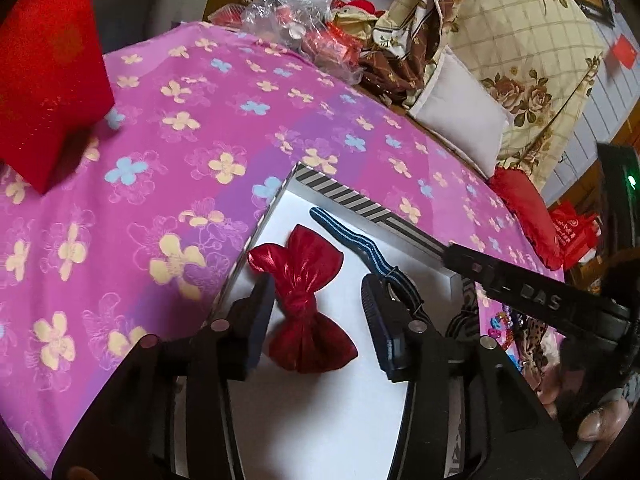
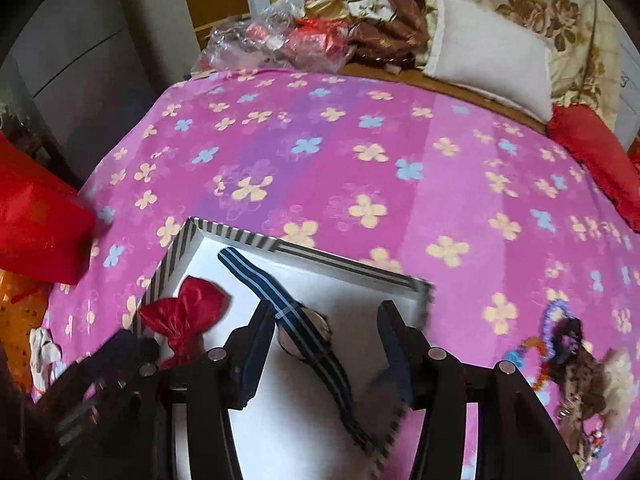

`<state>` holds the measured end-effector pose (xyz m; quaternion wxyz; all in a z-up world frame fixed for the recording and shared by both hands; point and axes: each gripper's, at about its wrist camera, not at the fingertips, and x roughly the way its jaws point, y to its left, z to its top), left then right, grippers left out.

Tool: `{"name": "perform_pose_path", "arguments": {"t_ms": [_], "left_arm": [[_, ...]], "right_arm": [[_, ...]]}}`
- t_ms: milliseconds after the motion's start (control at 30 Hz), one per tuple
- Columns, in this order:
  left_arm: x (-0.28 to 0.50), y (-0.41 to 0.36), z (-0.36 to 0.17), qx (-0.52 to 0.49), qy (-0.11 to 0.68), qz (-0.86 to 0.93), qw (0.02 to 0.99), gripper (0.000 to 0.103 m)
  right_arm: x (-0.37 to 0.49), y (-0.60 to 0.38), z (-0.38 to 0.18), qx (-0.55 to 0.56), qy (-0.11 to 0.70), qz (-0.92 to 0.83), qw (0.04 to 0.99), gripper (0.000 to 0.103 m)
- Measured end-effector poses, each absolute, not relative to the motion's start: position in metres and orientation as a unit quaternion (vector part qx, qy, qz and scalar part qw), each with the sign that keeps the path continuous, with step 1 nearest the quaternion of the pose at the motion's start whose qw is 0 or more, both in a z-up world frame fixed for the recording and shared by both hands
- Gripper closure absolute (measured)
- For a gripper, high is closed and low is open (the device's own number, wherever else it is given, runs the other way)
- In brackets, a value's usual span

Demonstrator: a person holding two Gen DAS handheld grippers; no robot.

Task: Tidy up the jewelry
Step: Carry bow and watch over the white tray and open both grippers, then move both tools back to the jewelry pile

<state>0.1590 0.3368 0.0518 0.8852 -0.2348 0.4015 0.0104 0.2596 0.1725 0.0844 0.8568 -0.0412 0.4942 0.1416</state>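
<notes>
A: Where is the glossy red satin pouch (image 1: pixel 306 300) kept?

B: Inside the white striped-rim box (image 1: pixel 352 196) on the bed, beside the blue striped watch strap (image 2: pixel 296 320). Left gripper (image 1: pixel 318 324) is spread, nothing pinched; right gripper (image 2: pixel 326 344) likewise parted, presumably for sorting.

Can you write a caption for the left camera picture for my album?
Open left gripper over a red bow lying beside a striped watch in a white box.

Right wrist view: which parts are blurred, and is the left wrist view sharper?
Right wrist view: the box's near corner and the hair-tie pile smear; the watch is soft. Left wrist view: sharper, red bow crisp; both bend at the edges.
</notes>
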Motion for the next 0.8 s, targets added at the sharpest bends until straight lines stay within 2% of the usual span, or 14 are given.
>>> {"name": "perform_pose_path", "arguments": {"t_ms": [467,633,733,800], "left_arm": [[0.122,0.323,0.071,-0.218,0.393,0.030,0.893,0.055],[0.099,0.286,0.084,-0.208,0.394,-0.001,0.895,0.055],[0.081,0.246,0.097,-0.187,0.386,-0.041,0.902,0.049],[0.067,0.214,0.103,-0.158,0.379,-0.065,0.909,0.048]], "right_arm": [[0.170,0.030,0.117,0.007,0.481,0.087,0.872,0.052],[0.128,-0.043,0.114,0.000,0.483,0.039,0.875,0.052],[0.105,-0.086,0.109,0.017,0.491,0.020,0.871,0.052],[0.089,-0.112,0.105,0.023,0.494,0.011,0.869,0.052]]}}
